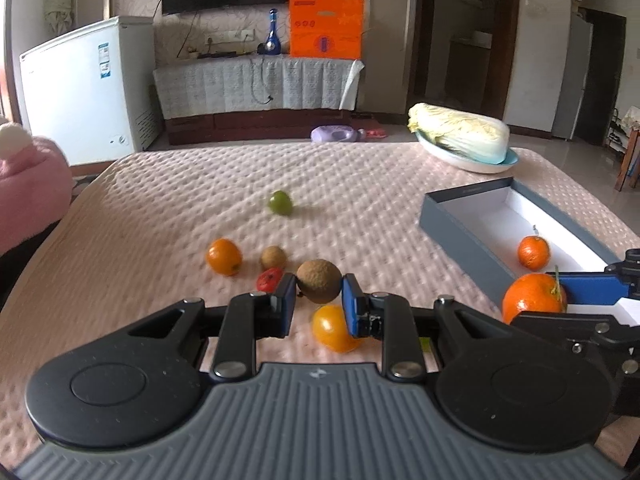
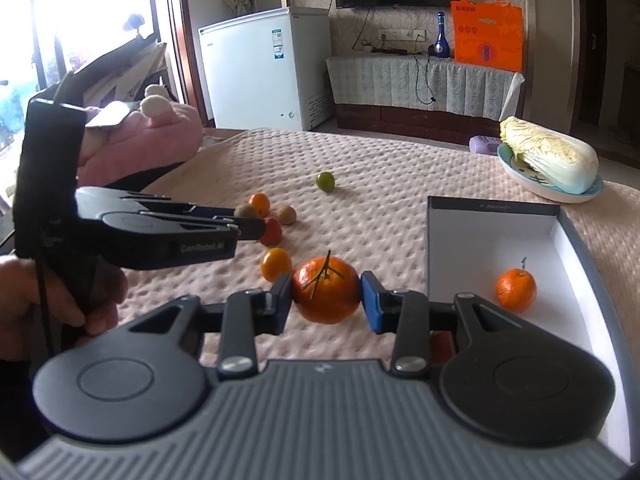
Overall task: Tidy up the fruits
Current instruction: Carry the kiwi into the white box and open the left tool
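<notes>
My left gripper [image 1: 319,285] is shut on a brown kiwi [image 1: 319,280], held just above the pink quilted cloth. Under it lies a yellow-orange fruit [image 1: 332,330]. Beyond are a red fruit [image 1: 268,279], a smaller kiwi [image 1: 273,257], an orange fruit [image 1: 224,256] and a green fruit [image 1: 280,202]. My right gripper [image 2: 326,296] is shut on a stemmed tangerine [image 2: 326,294], left of the grey box [image 2: 492,208]. Another tangerine [image 2: 516,289] lies inside the box. In the right wrist view the left gripper [image 2: 256,227] reaches in from the left, held by a hand.
A napa cabbage [image 1: 460,132] lies on a pale plate [image 1: 472,166] at the table's far right. A pink plush [image 1: 28,176] sits off the left edge. Beyond the table are a white freezer [image 1: 84,88] and a cloth-covered cabinet.
</notes>
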A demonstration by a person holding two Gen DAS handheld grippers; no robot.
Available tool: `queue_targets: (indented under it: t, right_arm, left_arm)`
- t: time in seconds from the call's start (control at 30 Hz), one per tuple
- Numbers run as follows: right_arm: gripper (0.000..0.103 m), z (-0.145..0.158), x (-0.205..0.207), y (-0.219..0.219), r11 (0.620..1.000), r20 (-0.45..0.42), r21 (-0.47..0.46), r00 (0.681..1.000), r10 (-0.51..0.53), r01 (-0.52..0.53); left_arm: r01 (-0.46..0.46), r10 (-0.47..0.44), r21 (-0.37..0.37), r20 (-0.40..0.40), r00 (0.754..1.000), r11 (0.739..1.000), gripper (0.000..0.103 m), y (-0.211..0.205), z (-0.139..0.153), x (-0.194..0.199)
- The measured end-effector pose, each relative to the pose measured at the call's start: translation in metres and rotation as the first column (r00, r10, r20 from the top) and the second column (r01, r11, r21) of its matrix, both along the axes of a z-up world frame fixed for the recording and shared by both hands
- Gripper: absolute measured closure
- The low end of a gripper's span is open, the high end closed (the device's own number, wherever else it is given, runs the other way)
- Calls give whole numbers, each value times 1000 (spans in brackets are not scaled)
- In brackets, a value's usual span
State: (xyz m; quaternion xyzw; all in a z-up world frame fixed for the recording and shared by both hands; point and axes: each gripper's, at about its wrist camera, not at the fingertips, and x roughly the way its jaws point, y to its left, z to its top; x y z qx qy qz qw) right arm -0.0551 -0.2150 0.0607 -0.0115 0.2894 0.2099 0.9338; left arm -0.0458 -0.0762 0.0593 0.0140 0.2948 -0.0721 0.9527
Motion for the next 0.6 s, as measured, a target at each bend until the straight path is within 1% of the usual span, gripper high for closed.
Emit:
queue_targets:
  t: [0.23, 0.37, 0.5, 0.6]
  right_arm:
    - [63, 4, -2, -17, 999, 13, 11, 999, -33, 33]
    - [63, 5, -2, -28, 998, 10, 19, 998, -57, 57]
    - [63, 7, -4, -36, 997, 15, 20, 997, -77, 76]
    - [63, 8, -6, -45, 995, 17, 22, 995, -97, 97]
  left_arm:
    - [26, -26, -24, 11, 1000, 999, 74, -15, 1, 6]
    - [34, -33, -22, 10, 999, 999, 74, -23, 0, 9]
    - [54, -54, 1, 25, 998, 999, 74, -33, 0, 11]
    - [61, -61, -4, 25, 998, 998, 74, -39, 0, 13]
